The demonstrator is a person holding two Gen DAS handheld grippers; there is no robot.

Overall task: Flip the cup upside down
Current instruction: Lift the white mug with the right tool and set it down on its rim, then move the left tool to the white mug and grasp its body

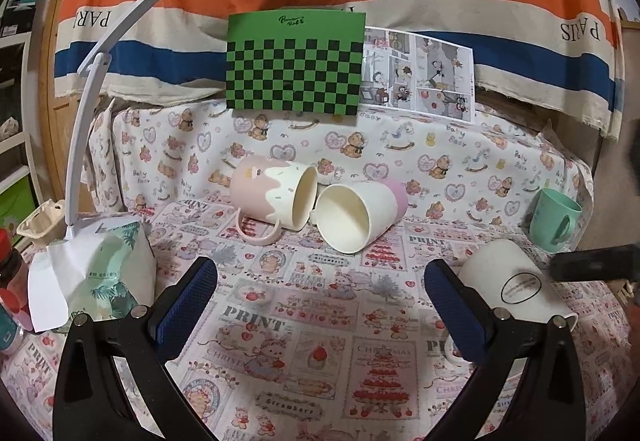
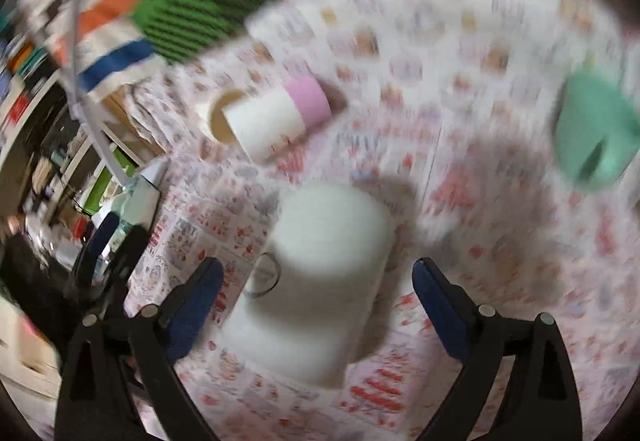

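The bench (image 1: 320, 321) is lying under a printed cloth, spreading out ahead of both grippers, and four cups are sitting on it.

The white cup (image 2: 320, 281) is the one nearest the right gripper (image 2: 318, 305): it is sitting between the spread fingers with gaps on both sides, so nothing is pinching it. In the left view the same cup (image 1: 516, 281) is appearing just right of the left gripper's right finger, closed end up and rim towards the cloth, leaning a little. It is looking turned over already, or nearly so; whether the rim is resting flat I cannot tell. The right view is blurring heavily, which suggests that gripper is moving.

Ahead of the left gripper (image 1: 320, 301), well apart from it, two cups are lying on their sides, mouths touching or nearly so: a pink cup (image 1: 268, 197) with its handle on the cloth, and a cream cup (image 1: 356, 215) with a lilac base. Neither is flipped. Far to the right a green cup (image 1: 554, 219) is standing mouth up, so it too is waiting.

The left gripper is hanging wide open over bare cloth, holding nothing. The right one is also open and empty.

By my reading, one cup is about done and up to three are remaining.
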